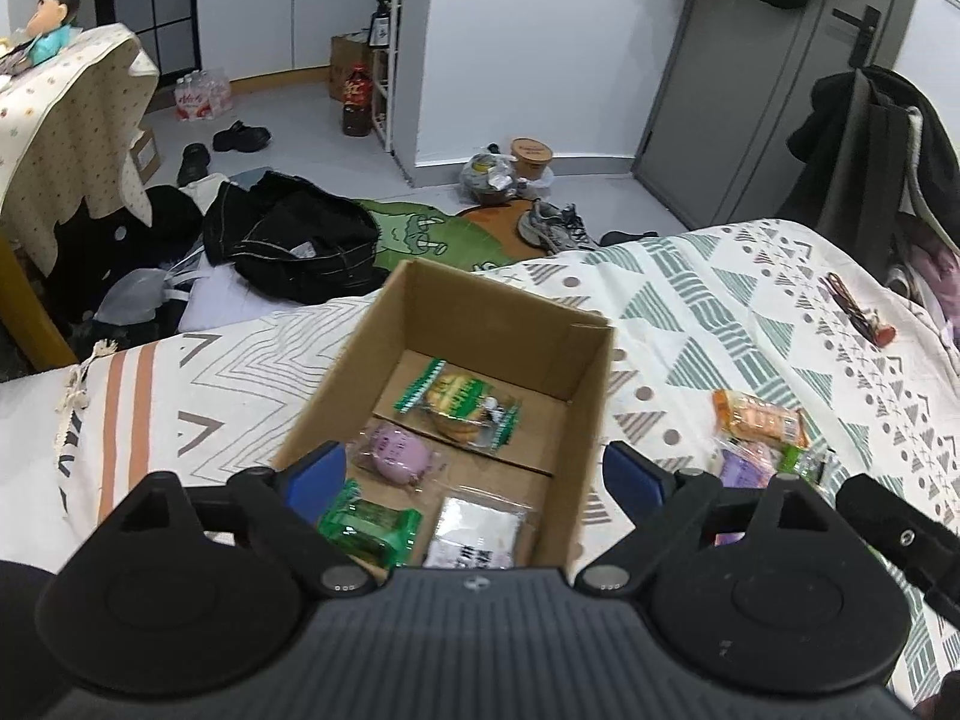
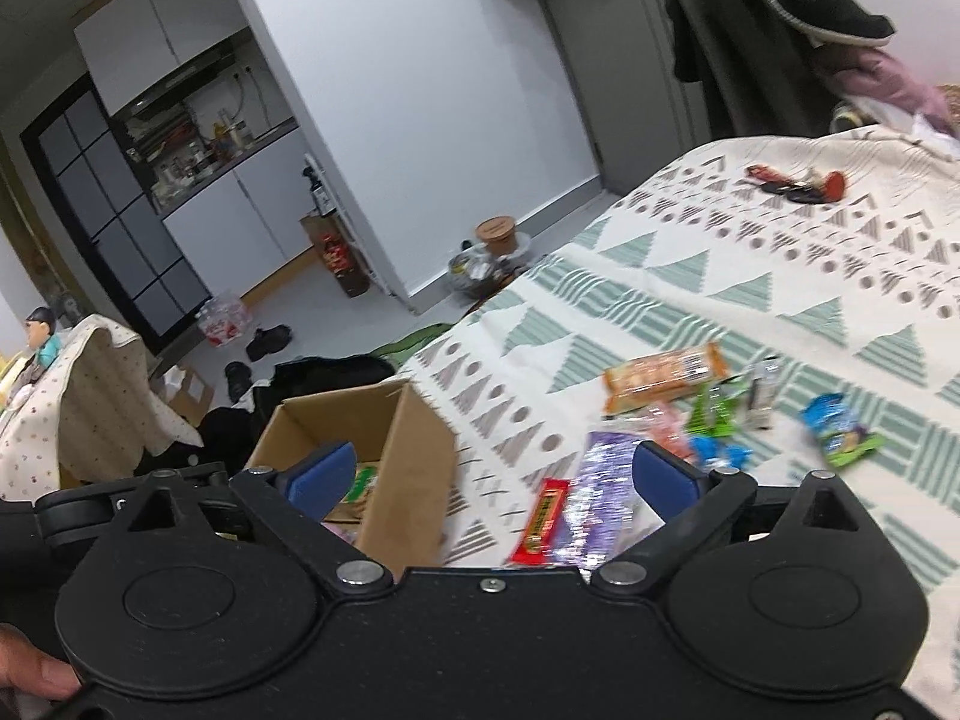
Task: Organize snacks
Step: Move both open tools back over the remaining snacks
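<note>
An open cardboard box (image 1: 576, 360) sits on the patterned bedspread. Inside lie a green-and-yellow pastry pack (image 1: 459, 405), a purple bun pack (image 1: 396, 453), a green pack (image 1: 369, 525) and a white pack (image 1: 477, 531). My left gripper (image 1: 474, 477) hangs open over the box with nothing between its fingers. In the right wrist view the box (image 2: 414, 450) is at lower left. My right gripper (image 2: 495, 477) is open above a red bar (image 2: 540, 519) and a purple wrapper (image 2: 597, 492). Further right lie an orange pack (image 2: 663, 381), green packs (image 2: 714, 411) and a blue-green pack (image 2: 840, 429).
A red-and-black trinket (image 2: 795, 183) lies far back on the bedspread (image 2: 780, 276). Dark clothes (image 1: 300, 240), shoes (image 1: 555, 225) and bottles (image 1: 357, 99) crowd the floor beyond the bed. A draped table (image 1: 66, 120) stands at left. Coats (image 1: 876, 144) hang by the grey door.
</note>
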`<state>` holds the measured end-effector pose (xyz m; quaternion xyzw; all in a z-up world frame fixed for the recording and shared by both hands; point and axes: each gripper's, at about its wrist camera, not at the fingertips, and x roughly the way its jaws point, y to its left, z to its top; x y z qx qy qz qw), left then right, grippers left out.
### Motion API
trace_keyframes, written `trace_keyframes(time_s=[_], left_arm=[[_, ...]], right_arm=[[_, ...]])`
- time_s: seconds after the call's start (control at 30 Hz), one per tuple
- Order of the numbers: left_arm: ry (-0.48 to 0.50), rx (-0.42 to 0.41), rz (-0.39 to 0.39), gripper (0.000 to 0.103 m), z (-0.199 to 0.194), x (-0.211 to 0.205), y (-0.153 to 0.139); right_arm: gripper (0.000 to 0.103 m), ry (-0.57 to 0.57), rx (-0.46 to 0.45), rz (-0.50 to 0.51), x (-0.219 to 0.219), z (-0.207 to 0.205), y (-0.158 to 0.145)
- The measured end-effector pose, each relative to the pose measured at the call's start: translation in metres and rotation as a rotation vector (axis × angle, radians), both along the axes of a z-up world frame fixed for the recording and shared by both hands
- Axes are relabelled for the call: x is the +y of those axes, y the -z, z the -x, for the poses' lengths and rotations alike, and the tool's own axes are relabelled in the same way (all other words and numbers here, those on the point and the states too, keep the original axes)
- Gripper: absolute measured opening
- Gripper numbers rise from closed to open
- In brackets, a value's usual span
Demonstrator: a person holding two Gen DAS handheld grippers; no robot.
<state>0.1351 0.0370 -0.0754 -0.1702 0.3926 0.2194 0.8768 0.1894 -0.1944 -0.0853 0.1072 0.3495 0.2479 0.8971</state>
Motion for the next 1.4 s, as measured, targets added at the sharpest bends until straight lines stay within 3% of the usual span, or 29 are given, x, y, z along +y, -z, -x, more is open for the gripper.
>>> trace_keyframes(time_s=[0.8,1.4], left_arm=[[0.113,-0.024,-0.009,0.092,-0.019,-0.066,-0.006],[0.199,0.0,0.059,0.092,-0.052,-0.078,0.03]], right_arm=[[0.102,0.15,0.035,0.004,-0.092,-0.005,0.006],[0.102,0.223,0.124,0.081,-0.103,-0.015,0.032]])
